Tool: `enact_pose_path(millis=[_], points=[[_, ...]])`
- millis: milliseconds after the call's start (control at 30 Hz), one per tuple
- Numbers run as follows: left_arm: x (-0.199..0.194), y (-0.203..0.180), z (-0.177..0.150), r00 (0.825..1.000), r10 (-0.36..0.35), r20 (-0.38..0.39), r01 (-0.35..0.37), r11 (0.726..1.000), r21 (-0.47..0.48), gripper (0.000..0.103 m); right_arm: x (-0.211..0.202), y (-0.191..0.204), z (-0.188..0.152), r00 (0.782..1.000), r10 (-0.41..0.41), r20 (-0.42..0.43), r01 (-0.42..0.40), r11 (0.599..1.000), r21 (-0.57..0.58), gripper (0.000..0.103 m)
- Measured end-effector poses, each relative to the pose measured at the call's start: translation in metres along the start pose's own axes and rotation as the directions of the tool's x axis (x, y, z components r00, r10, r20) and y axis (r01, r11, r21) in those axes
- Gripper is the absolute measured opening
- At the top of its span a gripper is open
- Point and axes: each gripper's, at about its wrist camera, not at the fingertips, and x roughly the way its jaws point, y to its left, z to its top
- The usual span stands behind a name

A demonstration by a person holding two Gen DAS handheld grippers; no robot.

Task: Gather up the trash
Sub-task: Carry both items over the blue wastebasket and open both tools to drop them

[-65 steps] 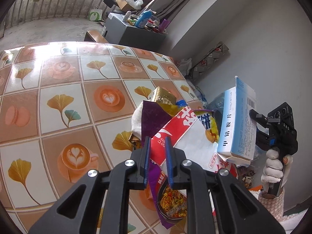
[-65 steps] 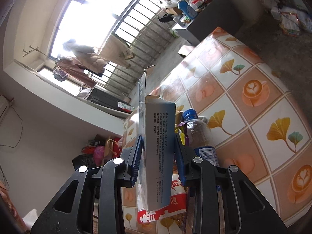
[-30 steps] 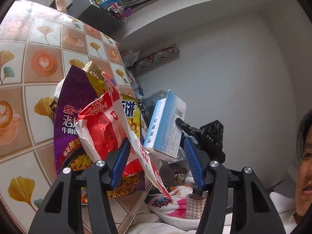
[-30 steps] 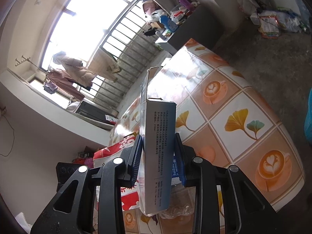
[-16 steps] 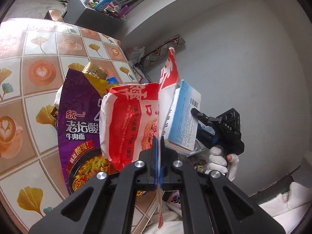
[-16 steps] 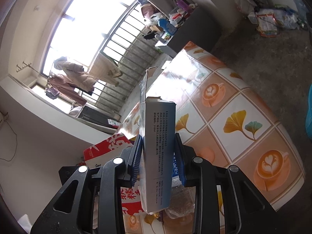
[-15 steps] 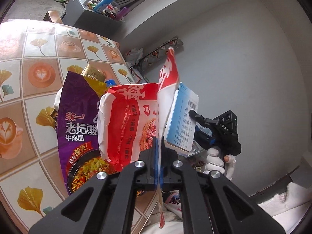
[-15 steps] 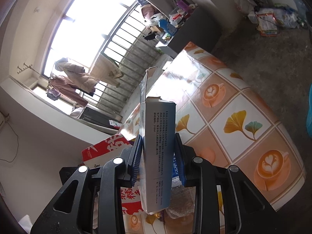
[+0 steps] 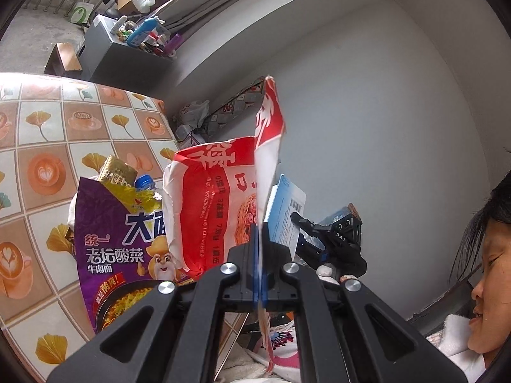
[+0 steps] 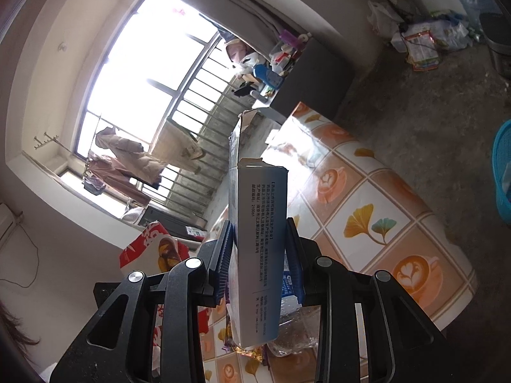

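Wrappers: purple noodle bag (image 9: 118, 255) and bottle (image 9: 145, 182) behind red wrapper (image 9: 217, 204).

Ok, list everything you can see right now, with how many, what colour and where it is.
Red and white wrapper: one, clamped in the left gripper, held up.
Medicine box: one, white and blue, flap open, clamped in the right gripper.
Noodle bag: one, purple, lying at the table edge.
Gold wrapper: one, behind the noodle bag.
Plastic bottle: one, clear with blue cap, behind the noodle bag.
Table: one, orange and white tile-pattern cover.
Basket: one, blue, on the floor at right edge.
Grey cabinet: one, cluttered top, past the table.
Left gripper: black, blue pads, shut.
Right gripper: black, blue pads.
Person: partly visible at the right edge of the left view.
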Motion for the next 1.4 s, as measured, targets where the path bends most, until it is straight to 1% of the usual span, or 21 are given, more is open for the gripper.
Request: enact_pose_path(millis=[200, 367, 467, 567, 633, 700, 800, 900, 933, 1033, 1067, 1200, 1267, 1333, 1367, 1400], points=[[0.041, -0.035, 0.026, 0.999, 0.005, -0.051, 0.001, 0.993, 0.118, 0.0, -0.027, -0.016, 0.007, 0.997, 0.0, 0.076, -0.002, 1.0, 0.031, 0.03], [0.094, -0.063, 0.038, 0.993, 0.036, -0.108, -0.012, 0.975, 0.222, 0.0, -0.053, -0.034, 0.013, 0.988, -0.042, 0.148, 0.033, 0.997, 0.063, 0.03], [0.132, -0.08, 0.041, 0.985, 0.061, -0.161, -0.015, 0.962, 0.271, 0.0, -0.07, -0.048, 0.016, 0.977, -0.088, 0.195, 0.072, 0.993, 0.09, 0.03], [0.175, -0.098, 0.042, 0.971, 0.1, -0.218, -0.026, 0.948, 0.317, 0.0, -0.09, -0.062, 0.019, 0.955, -0.159, 0.251, 0.133, 0.984, 0.119, 0.03], [0.207, -0.109, 0.041, 0.957, 0.138, -0.255, -0.041, 0.935, 0.352, 0.0, -0.106, -0.072, 0.021, 0.929, -0.227, 0.292, 0.192, 0.971, 0.145, 0.03], [0.241, -0.117, 0.039, 0.939, 0.163, -0.303, -0.039, 0.925, 0.377, 0.0, -0.121, -0.084, 0.024, 0.892, -0.308, 0.331, 0.261, 0.949, 0.179, 0.03], [0.294, -0.13, 0.033, 0.912, 0.195, -0.36, -0.028, 0.907, 0.42, 0.0, -0.142, -0.104, 0.027, 0.809, -0.452, 0.376, 0.386, 0.891, 0.241, 0.03], [0.348, -0.144, 0.02, 0.885, 0.242, -0.397, -0.019, 0.871, 0.49, 0.0, -0.156, -0.125, 0.03, 0.717, -0.576, 0.393, 0.49, 0.817, 0.303, 0.03], [0.366, -0.147, 0.014, 0.874, 0.254, -0.414, -0.012, 0.863, 0.505, 0.0, -0.158, -0.132, 0.032, 0.693, -0.604, 0.394, 0.513, 0.797, 0.32, 0.03], [0.419, -0.15, -0.001, 0.836, 0.276, -0.474, 0.012, 0.855, 0.519, 0.0, -0.156, -0.152, 0.038, 0.644, -0.662, 0.383, 0.554, 0.749, 0.363, 0.03], [0.435, -0.151, -0.005, 0.826, 0.282, -0.488, 0.018, 0.852, 0.523, 0.0, -0.154, -0.159, 0.042, 0.633, -0.676, 0.379, 0.565, 0.737, 0.371, 0.03], [0.499, -0.149, -0.021, 0.795, 0.299, -0.528, 0.034, 0.847, 0.531, 0.001, -0.142, -0.191, 0.057, 0.597, -0.718, 0.357, 0.606, 0.696, 0.387, 0.03], [0.53, -0.144, -0.032, 0.777, 0.308, -0.549, 0.037, 0.848, 0.529, 0.003, -0.136, -0.207, 0.063, 0.579, -0.738, 0.346, 0.621, 0.674, 0.399, 0.031], [0.561, -0.134, -0.044, 0.765, 0.33, -0.552, 0.018, 0.847, 0.532, 0.018, -0.124, -0.232, 0.069, 0.542, -0.771, 0.336, 0.648, 0.637, 0.417, 0.036], [0.574, -0.128, -0.05, 0.757, 0.339, -0.559, 0.008, 0.851, 0.526, 0.042, -0.117, -0.248, 0.069, 0.53, -0.784, 0.323, 0.659, 0.621, 0.425, 0.047], [0.585, -0.119, -0.054, 0.747, 0.359, -0.56, -0.018, 0.852, 0.523, 0.052, -0.11, -0.266, 0.069, 0.522, -0.802, 0.289, 0.671, 0.596, 0.441, 0.057]])
